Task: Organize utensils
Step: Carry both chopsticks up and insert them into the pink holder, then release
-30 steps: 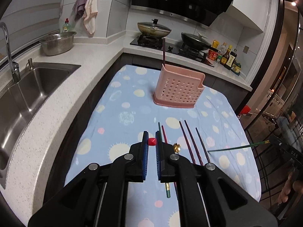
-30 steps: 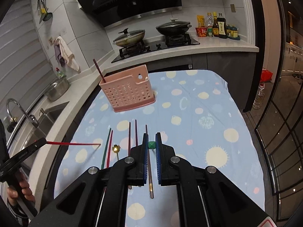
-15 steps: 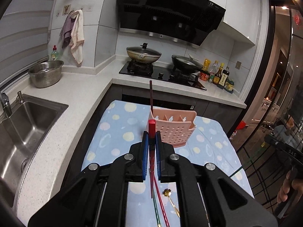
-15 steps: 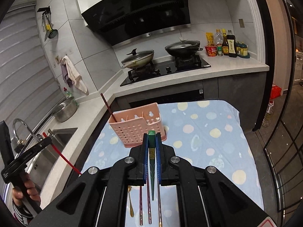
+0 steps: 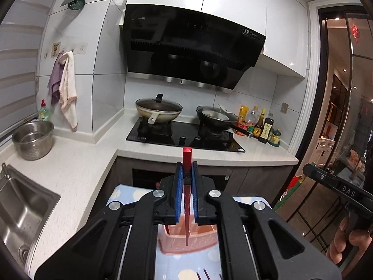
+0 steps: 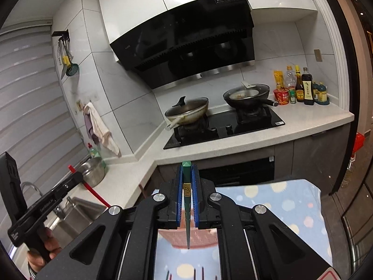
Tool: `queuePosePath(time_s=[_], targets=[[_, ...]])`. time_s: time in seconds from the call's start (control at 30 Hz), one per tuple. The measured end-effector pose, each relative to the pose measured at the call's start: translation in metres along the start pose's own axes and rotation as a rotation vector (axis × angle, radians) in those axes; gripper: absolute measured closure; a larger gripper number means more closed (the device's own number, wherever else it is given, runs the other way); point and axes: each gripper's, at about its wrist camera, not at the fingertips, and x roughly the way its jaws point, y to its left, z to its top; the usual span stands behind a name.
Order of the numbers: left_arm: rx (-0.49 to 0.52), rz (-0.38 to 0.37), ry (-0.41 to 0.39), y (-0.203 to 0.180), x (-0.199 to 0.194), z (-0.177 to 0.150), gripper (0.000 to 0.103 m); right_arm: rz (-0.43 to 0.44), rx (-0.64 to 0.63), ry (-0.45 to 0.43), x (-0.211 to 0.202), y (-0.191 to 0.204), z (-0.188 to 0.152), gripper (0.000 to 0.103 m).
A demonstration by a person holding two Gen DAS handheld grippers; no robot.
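Observation:
My left gripper (image 5: 186, 170) is shut on a red chopstick (image 5: 187, 161) that hangs tip-down over the pink perforated utensil basket (image 5: 200, 245) below it. A dark red chopstick (image 5: 167, 228) stands in the basket's left side. My right gripper (image 6: 186, 172) is shut on a green chopstick (image 6: 186, 170) with a gold band, its tip hanging over the same pink basket (image 6: 202, 239). The left gripper with its red chopstick (image 6: 94, 192) also shows at the left of the right wrist view. More chopsticks (image 6: 198, 273) lie on the dotted blue cloth (image 6: 286, 205).
A stove with two pans (image 5: 160, 110) sits on the white counter (image 5: 77, 163) behind the table. A steel sink (image 5: 21, 212) and steel bowl (image 5: 32, 138) are at the left. Sauce bottles (image 6: 303, 88) stand right of the stove. A person's hand (image 5: 347, 245) holds the other gripper.
Both grippers rose from the cloth and moved forward over the pink basket. Each chopstick now hangs tip-down between the pads, and the views tilted up to the stove and hood.

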Motion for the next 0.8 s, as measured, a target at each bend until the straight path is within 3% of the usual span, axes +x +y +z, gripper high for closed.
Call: queuePosePath(time_s=[0.2, 0.43, 0.8], targets=[[0.015, 0.028, 0.013, -0.001, 0.045, 0.006, 0.096, 0.004, 0.012, -0.007, 0.047, 0.002, 0.009, 0.096], [0.002, 0.031, 0.075, 0.008, 0.081, -0.009, 0.096, -0.021, 0.012, 0.084, 0.097, -0.007, -0.01, 0.096], [-0.005, 0.045, 0.143, 0.017, 0.107, -0.035, 0.096, -0.063, 0.006, 0.162, 0.129, -0.022, -0.041, 0.096]])
